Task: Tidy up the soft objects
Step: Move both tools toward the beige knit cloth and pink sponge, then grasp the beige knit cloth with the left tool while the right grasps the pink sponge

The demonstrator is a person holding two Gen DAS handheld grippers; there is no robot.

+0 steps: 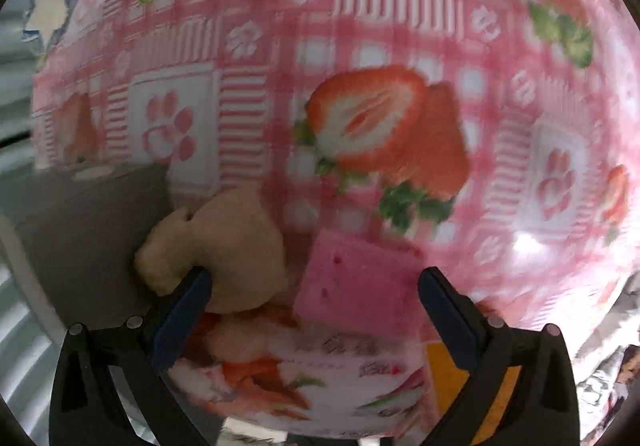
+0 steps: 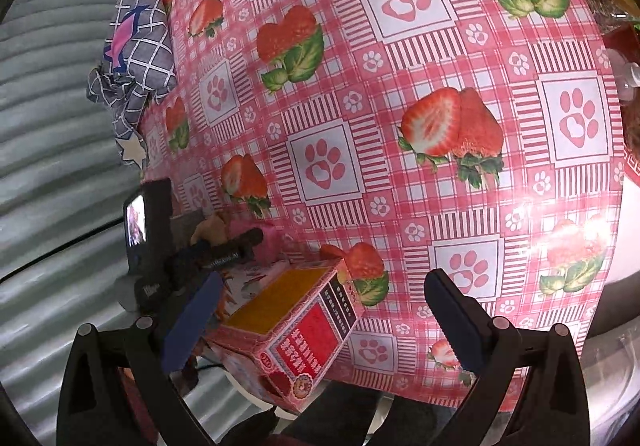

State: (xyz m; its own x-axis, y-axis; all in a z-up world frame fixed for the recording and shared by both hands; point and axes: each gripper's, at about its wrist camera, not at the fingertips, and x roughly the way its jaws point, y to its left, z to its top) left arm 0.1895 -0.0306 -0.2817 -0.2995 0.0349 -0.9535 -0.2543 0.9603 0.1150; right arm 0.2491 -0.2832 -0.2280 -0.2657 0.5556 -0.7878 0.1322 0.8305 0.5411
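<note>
Grippers both gape wide, nothing held. My left gripper (image 1: 312, 290) hangs low over the box (image 1: 304, 366); plush (image 1: 224, 246) touches its left finger, pink sponge (image 1: 356, 278) btwn the fingers. Right gripper (image 2: 320, 306) sits nearer, over tablecloth (image 2: 400, 86). Checked cloth (image 2: 136, 46) far left.

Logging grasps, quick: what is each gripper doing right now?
Left gripper: open, holding nothing.
Right gripper: open, holding nothing.

Unreadable print on box (image 2: 296, 322)
</note>
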